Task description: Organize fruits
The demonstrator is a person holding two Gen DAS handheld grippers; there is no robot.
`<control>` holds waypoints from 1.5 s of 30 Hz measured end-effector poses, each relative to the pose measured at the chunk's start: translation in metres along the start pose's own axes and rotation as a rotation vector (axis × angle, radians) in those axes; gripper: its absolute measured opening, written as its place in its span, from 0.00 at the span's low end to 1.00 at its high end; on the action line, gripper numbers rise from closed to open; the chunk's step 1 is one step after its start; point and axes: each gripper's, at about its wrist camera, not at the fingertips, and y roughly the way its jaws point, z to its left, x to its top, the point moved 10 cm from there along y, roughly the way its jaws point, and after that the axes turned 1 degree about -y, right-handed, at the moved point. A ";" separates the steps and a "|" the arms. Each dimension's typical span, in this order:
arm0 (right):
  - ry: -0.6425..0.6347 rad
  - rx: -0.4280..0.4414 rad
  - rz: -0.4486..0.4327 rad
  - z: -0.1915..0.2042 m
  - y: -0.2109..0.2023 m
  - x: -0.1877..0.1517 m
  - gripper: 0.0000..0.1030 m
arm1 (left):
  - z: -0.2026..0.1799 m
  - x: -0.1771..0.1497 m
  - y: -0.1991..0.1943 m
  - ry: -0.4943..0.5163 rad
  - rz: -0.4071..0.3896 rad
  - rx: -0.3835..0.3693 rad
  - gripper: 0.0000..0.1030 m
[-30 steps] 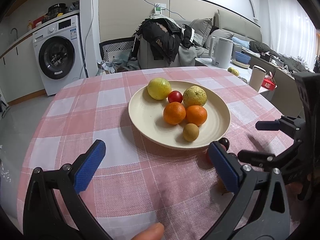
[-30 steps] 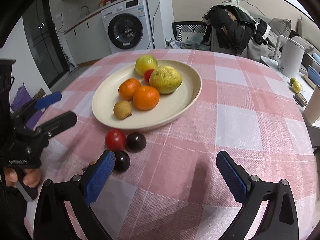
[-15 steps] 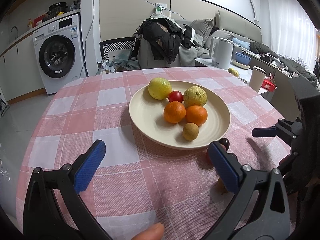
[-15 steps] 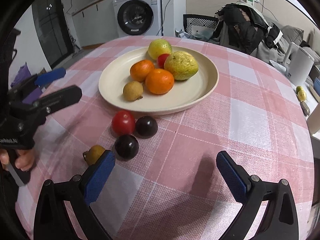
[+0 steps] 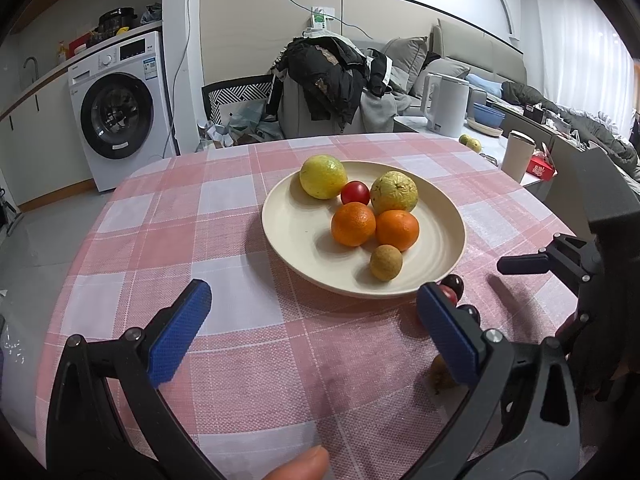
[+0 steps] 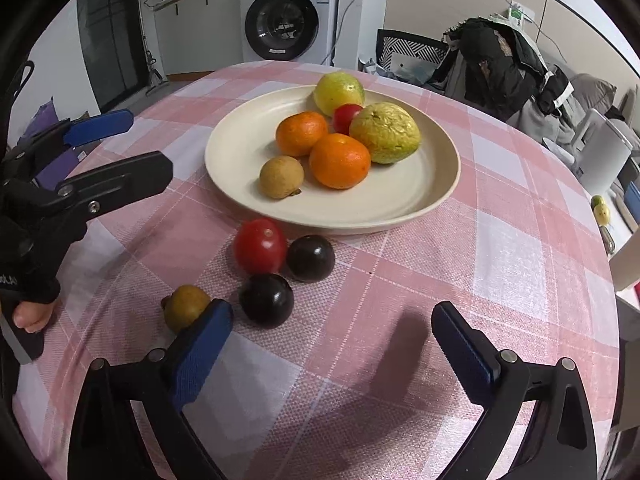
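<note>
A cream plate (image 6: 440,196) on the pink checked tablecloth holds a yellow-green citrus (image 6: 338,92), a guava (image 6: 385,132), a small tomato (image 6: 345,117), two oranges (image 6: 339,160) and a longan (image 6: 281,176). Loose on the cloth in front of the plate lie a red tomato (image 6: 260,246), two dark plums (image 6: 311,258) (image 6: 266,300) and a small brownish fruit (image 6: 186,307). My right gripper (image 6: 330,320) is open just behind them, its left pad beside the brownish fruit. My left gripper (image 5: 312,300) is open and empty, short of the plate (image 5: 280,240).
Behind the round table stand a washing machine (image 5: 120,116) and a chair piled with dark clothes (image 5: 324,76). A white kettle (image 5: 446,104) and a cup (image 5: 517,156) sit on a side counter to the right. The table edge curves close on both sides.
My right gripper has moved forward and down toward the loose fruits, which now sit closer between its fingers. The left gripper has hardly shifted. Both stay open.
</note>
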 end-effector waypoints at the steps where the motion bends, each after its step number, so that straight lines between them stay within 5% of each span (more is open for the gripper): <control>1: -0.001 0.008 -0.002 0.001 -0.001 0.000 0.93 | 0.000 0.000 0.000 0.001 0.000 0.000 0.99; 30: -0.008 0.123 -0.057 0.023 -0.015 0.002 0.26 | -0.001 0.000 0.000 0.002 0.002 -0.005 0.99; 45: 0.064 0.130 -0.178 0.006 -0.053 0.000 0.25 | -0.024 -0.022 -0.012 0.085 0.074 -0.059 0.99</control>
